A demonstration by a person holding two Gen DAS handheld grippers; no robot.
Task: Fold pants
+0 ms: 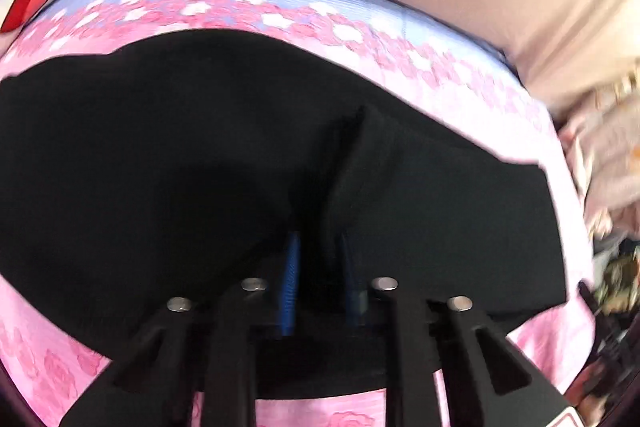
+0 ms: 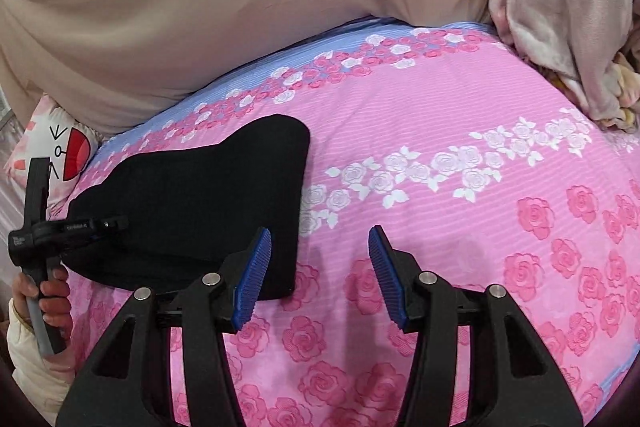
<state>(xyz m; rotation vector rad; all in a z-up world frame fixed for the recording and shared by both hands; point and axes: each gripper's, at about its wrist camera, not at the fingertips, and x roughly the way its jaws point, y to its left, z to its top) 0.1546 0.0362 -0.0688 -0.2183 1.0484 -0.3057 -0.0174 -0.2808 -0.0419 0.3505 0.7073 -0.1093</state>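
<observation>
Black pants (image 1: 160, 147) lie folded on a pink rose bedsheet (image 1: 480, 99). My left gripper (image 1: 318, 239) is shut, with a raised fold of the black cloth pinched between its blue pads. In the right wrist view the pants (image 2: 200, 195) are a compact dark shape at the left. The left gripper (image 2: 116, 223) reaches onto them from the left edge, held by a person's hand (image 2: 52, 295). My right gripper (image 2: 319, 233) stands open over the bare sheet just right of the pants' right edge, nothing between its blue pads (image 2: 256, 275).
A large beige cushion (image 2: 200, 7) runs along the back of the bed. A crumpled pale floral blanket (image 2: 560, 7) lies at the back right, and a cartoon-print pillow (image 2: 68, 155) at the far left. Pink sheet (image 2: 440, 227) stretches right of the pants.
</observation>
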